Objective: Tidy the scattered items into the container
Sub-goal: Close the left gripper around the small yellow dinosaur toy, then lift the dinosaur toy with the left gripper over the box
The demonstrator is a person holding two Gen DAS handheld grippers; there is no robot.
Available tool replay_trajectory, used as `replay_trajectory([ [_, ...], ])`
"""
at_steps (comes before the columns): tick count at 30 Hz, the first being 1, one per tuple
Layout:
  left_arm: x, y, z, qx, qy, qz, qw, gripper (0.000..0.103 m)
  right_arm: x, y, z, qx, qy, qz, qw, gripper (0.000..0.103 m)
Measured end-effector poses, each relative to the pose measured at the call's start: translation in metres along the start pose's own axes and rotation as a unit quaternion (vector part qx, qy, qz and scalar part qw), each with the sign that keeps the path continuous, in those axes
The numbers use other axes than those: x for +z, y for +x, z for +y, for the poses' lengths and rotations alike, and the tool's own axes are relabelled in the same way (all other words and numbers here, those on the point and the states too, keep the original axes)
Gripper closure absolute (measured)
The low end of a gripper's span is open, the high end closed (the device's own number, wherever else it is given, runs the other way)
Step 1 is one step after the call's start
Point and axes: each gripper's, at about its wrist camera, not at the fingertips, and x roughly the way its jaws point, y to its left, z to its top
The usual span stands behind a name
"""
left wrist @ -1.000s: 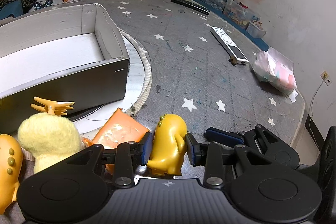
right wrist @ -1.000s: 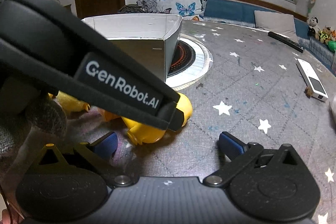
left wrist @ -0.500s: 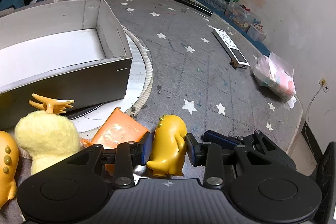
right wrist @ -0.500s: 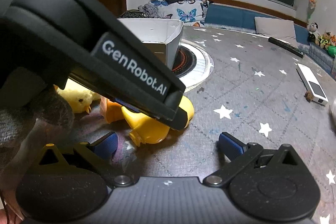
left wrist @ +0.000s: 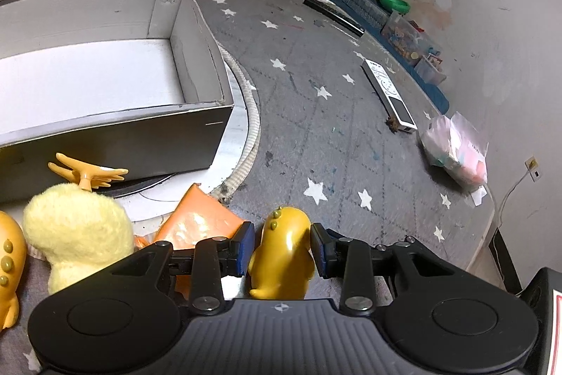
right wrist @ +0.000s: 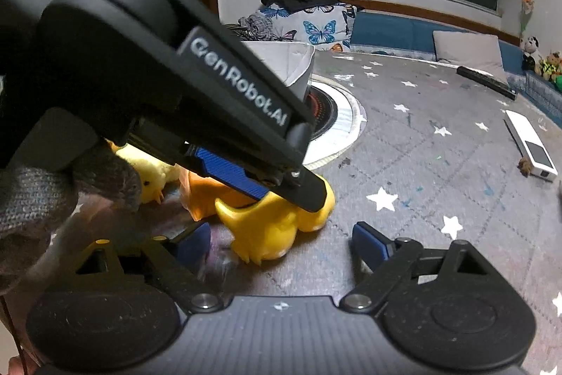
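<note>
My left gripper (left wrist: 281, 248) is shut on a yellow dinosaur toy (left wrist: 282, 255) and holds it above the carpet; it also shows in the right wrist view (right wrist: 277, 227) under the left gripper's body. An open grey cardboard box (left wrist: 196, 129) stands to the upper left, its inside bare. A fluffy yellow chick (left wrist: 75, 231), an orange antler piece (left wrist: 87, 173), an orange packet (left wrist: 200, 224) and another yellow toy (left wrist: 8, 262) lie by the box. My right gripper (right wrist: 277, 239) is open and empty, just behind the held toy.
A white remote (left wrist: 388, 95), a black remote (left wrist: 333, 16) and a plastic bag (left wrist: 456, 148) lie on the starred grey carpet (left wrist: 316, 129). A round white disc (left wrist: 242, 115) sits under the box. Cushions and toy bins line the far wall.
My left gripper has lifted with the yellow dinosaur toy in it. The box interior shows more from above. My right gripper has stayed open.
</note>
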Motion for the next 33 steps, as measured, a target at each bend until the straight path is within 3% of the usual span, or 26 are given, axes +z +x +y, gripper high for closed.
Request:
replay_trajectory([
  [9, 0.002, 0.006, 0.001, -0.003, -0.012, 0.008, 0.9999, 0.066, 0.005, 0.003, -0.008, 0.018, 0.01, -0.002, 1.0, 0.029],
  [15, -0.002, 0.005, 0.001, -0.001, -0.011, 0.002, 0.9999, 0.067, 0.003, 0.004, 0.0, 0.004, -0.007, -0.004, 1.0, 0.04],
  [24, -0.005, -0.017, -0.002, -0.003, -0.01, -0.023, 0.9997, 0.067, 0.005, -0.006, 0.007, -0.006, -0.024, -0.02, 0.999, 0.043],
  [33, 0.011, -0.057, 0.001, 0.006, -0.022, -0.073, 0.9971, 0.067, 0.033, -0.02, 0.024, 0.007, -0.058, -0.056, 0.997, 0.043],
])
